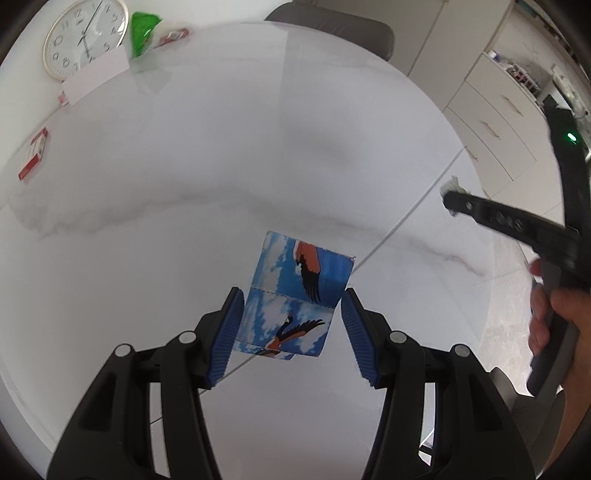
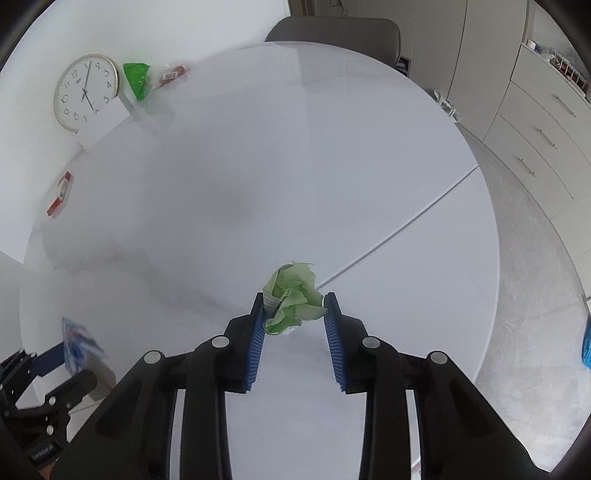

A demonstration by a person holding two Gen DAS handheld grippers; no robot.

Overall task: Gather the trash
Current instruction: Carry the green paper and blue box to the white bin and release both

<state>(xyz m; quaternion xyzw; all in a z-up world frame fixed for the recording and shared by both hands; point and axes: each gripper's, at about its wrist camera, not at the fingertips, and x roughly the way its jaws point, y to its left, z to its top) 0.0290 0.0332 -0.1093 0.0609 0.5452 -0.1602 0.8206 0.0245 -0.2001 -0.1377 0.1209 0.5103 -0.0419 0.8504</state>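
Over a round white table [image 2: 295,155], my right gripper [image 2: 295,314] pinches a crumpled green paper wad [image 2: 293,295], both blue pads pressed against its sides near the fingertips, at about 6 o'clock on the tabletop. My left gripper [image 1: 291,314] holds a folded blue bag printed with clouds and a bird [image 1: 295,295]; its left pad touches the bag's edge, while the right pad sits just beside the other edge, and I cannot tell whether that pad presses. From the right wrist, that bag appears blurred at 8 o'clock. A wall clock [image 2: 85,92] leans at 11 o'clock, a green wrapper [image 2: 137,79] just beside it. A red-and-white box [image 2: 61,194] lies at 9 o'clock. A grey chair [image 2: 332,31] stands at 12 o'clock.
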